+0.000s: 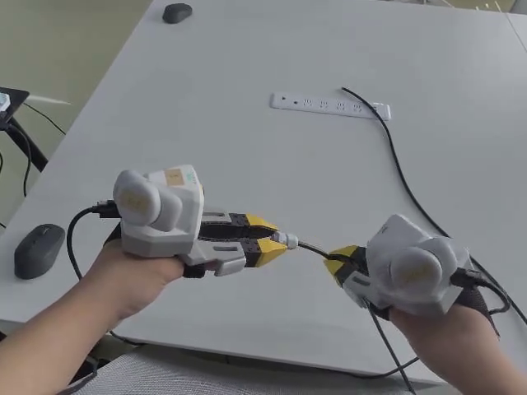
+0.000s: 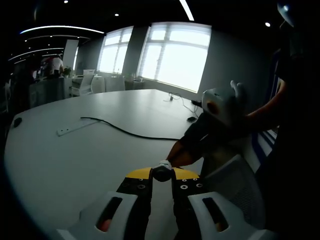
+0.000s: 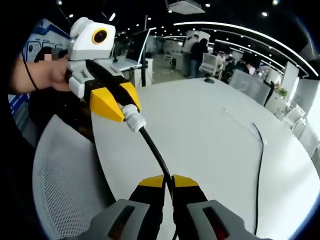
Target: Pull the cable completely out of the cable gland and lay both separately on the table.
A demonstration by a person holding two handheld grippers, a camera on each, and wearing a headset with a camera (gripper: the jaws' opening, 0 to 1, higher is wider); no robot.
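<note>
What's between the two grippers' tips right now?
A short stretch of black cable, running from the cable gland held by the left gripper to the right gripper, in the head view.

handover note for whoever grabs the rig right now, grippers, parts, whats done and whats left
Left gripper: shut on the white cable gland, held in the air near the front edge of the table.
Right gripper: shut on the black cable a short way from the gland.
Parts: the cable runs straight from the right gripper's jaws into the gland, so the two are joined, and both are off the table.
Done: both parts gripped and set up for the pull.
Left: draw the cable fully out of the gland, then lay the cable and the gland down apart on the table.
</note>
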